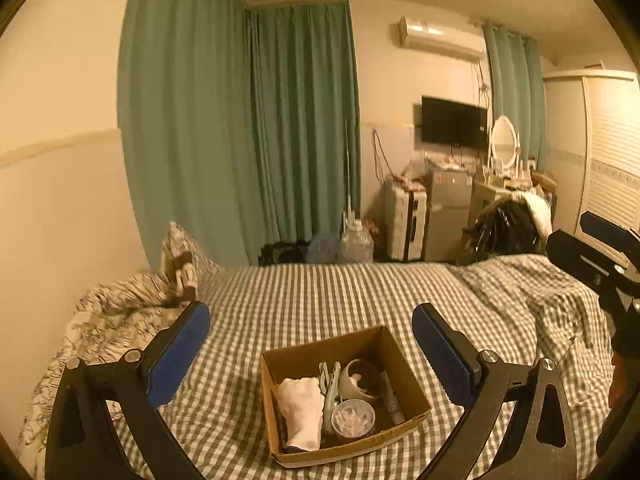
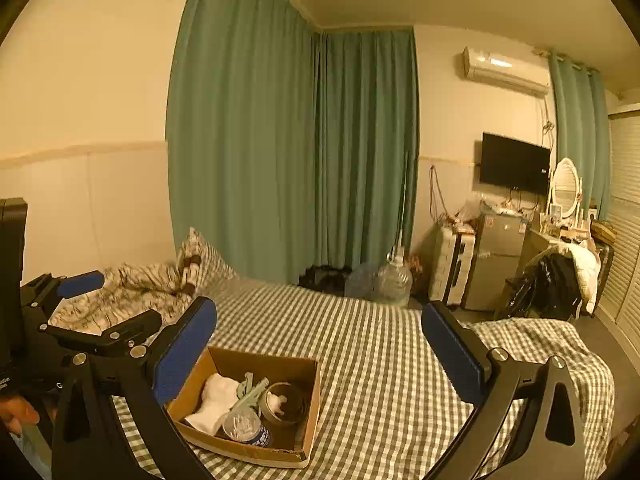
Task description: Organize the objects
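Note:
An open cardboard box (image 1: 412, 396) sits on the checked bed (image 1: 328, 300). In it lie a white cloth (image 1: 301, 408), a pale green clip (image 1: 331, 384), a cup (image 1: 360, 378) and a clear tub of cotton swabs (image 1: 353, 420). My left gripper (image 1: 311, 354) is open and empty, held above and around the box. My right gripper (image 2: 319, 354) is open and empty, with the box (image 2: 310, 408) low between its fingers, nearer the left finger (image 2: 186, 350). The right gripper also shows at the right edge of the left wrist view (image 1: 600, 256), and the left gripper at the left edge of the right wrist view (image 2: 80, 308).
A patterned pillow and a rumpled duvet (image 1: 120, 312) lie at the bed's far left by the wall. Green curtains (image 1: 240, 140) hang behind. Past the bed's foot are water jugs (image 1: 356, 242), a suitcase (image 1: 404, 220), a small fridge and a dresser.

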Available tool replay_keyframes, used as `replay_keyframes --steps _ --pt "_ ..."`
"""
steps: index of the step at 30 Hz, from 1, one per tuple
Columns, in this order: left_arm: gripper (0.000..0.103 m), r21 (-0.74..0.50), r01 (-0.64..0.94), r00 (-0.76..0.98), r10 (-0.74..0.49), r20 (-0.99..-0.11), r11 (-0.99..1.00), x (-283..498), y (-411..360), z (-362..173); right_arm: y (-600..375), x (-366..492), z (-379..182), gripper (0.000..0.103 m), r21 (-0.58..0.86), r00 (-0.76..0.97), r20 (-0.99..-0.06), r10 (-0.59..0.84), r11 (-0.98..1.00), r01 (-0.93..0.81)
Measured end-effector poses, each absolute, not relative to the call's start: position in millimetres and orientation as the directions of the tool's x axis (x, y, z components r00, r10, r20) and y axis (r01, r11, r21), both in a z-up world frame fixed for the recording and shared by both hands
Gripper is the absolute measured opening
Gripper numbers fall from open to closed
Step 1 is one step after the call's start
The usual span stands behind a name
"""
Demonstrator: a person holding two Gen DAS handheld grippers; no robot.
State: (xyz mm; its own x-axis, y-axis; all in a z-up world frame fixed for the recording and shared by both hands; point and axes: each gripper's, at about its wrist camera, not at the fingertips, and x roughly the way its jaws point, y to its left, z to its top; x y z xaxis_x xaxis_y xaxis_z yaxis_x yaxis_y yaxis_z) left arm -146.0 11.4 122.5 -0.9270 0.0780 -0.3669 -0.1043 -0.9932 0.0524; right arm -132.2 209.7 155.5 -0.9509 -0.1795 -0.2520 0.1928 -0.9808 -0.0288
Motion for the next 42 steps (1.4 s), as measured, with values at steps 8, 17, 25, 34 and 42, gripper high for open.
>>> replay_keyframes --steps 8,17,25,34,42 --pt "0.103 0.034 -0.056 -0.964 0.045 -0.263 -0.998 -87.6 6.5 122.4 220.1 -82.2 166.2 0.103 -0.054 -0.970 -0.173 -0.168 -0.982 0.179" --pt "0.103 -0.003 -0.032 -0.967 0.032 -0.254 -0.999 -49.6 5.5 71.3 220.9 -68.6 92.9 0.103 -0.118 -0.976 -0.195 -0.097 -0.986 0.122" --pt "0.103 0.033 0.022 -0.943 -0.032 -0.332 -0.999 -45.1 8.7 2.7 223.2 -71.3 19.7 0.103 -0.087 -0.969 -0.230 -0.091 -0.990 0.114" --pt "0.103 -0.023 0.050 -0.919 -0.037 -0.392 -0.998 -50.0 -1.2 -14.0 230.5 -81.4 -1.4 0.103 -0.053 -0.958 -0.272 -0.092 -0.993 0.110" --pt "0.103 -0.005 0.043 -0.921 -0.038 -0.387 -0.999 -51.2 0.3 -10.5 223.5 -80.4 3.3 0.103 -0.062 -0.957 -0.273 -0.098 -0.991 0.119"
